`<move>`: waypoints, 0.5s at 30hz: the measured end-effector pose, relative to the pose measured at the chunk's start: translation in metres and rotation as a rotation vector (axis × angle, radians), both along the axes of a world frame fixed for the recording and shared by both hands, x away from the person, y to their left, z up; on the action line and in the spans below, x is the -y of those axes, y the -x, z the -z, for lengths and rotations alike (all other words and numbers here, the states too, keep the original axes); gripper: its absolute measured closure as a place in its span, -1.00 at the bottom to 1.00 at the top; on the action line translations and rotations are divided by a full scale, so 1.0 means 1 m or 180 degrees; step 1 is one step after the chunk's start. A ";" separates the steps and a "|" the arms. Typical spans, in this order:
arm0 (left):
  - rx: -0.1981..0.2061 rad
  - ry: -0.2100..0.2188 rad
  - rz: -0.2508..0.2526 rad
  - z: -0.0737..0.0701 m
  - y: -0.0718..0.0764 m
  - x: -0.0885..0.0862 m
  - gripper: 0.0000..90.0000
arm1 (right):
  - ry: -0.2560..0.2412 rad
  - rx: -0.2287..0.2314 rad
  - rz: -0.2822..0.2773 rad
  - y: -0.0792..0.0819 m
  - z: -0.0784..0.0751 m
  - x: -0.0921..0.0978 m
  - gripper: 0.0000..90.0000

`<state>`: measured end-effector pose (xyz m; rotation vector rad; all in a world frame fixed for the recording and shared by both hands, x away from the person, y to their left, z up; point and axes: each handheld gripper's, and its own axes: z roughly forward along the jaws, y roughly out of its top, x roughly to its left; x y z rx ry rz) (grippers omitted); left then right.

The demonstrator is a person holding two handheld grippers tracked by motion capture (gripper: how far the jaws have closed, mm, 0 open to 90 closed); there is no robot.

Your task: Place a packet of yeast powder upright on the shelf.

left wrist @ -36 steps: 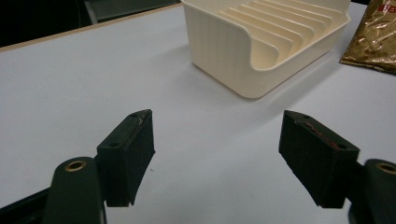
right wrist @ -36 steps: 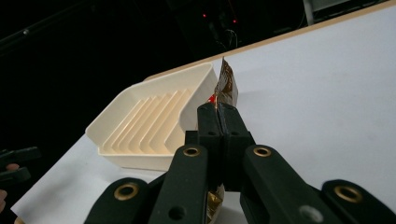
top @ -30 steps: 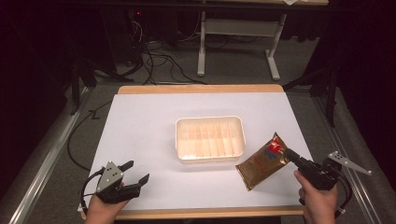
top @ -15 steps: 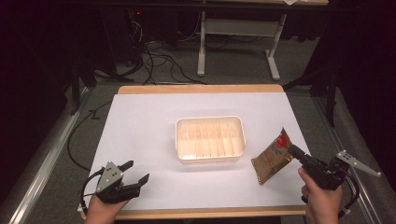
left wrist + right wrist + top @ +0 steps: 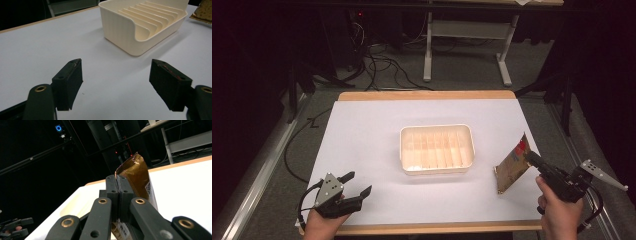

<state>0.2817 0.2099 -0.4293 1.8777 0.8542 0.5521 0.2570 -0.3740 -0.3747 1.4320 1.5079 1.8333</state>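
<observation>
Overhead light brightens the white surface (image 5: 377, 150); surroundings fall to near black. The cream tray (image 5: 142, 27) casts a soft shadow. Near jaws in both gripper views appear slightly blurred; high view grainy.

The high view looks forward and down over the whole desk (image 5: 362, 130). The left gripper view sits low and close above it, facing the cream tray (image 5: 140, 27), which the high view shares. The right gripper view tilts upward past its jaws toward the dark room.
</observation>
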 end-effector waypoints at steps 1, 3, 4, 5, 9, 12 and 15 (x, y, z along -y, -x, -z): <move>-0.0003 0.0004 -0.0007 0.000 0.000 0.000 -0.40 | -0.0005 0.0005 -0.0007 0.000 0.000 0.000 1.00; 0.0007 0.0011 -0.0016 -0.001 0.000 -0.001 -0.40 | -0.0026 0.0001 -0.0019 0.000 0.001 -0.001 1.00; 0.0022 0.0006 -0.0017 -0.001 0.000 -0.001 -0.40 | -0.0026 0.0007 -0.0027 0.000 0.001 -0.001 1.00; 0.0031 0.0011 -0.0020 -0.001 0.001 -0.001 -0.40 | -0.0024 0.0012 -0.0030 0.000 0.001 -0.002 1.00; 0.0040 0.0025 -0.0027 -0.002 0.001 -0.002 -0.40 | -0.0062 0.0038 -0.0045 0.001 0.000 -0.002 1.00; 0.0042 0.0029 -0.0025 -0.002 0.001 -0.003 -0.40 | -0.0058 0.0059 -0.0042 0.001 -0.001 -0.003 1.00; 0.0038 0.0035 -0.0028 -0.002 0.001 -0.003 -0.40 | -0.0046 0.0065 -0.0044 0.001 -0.001 -0.004 1.00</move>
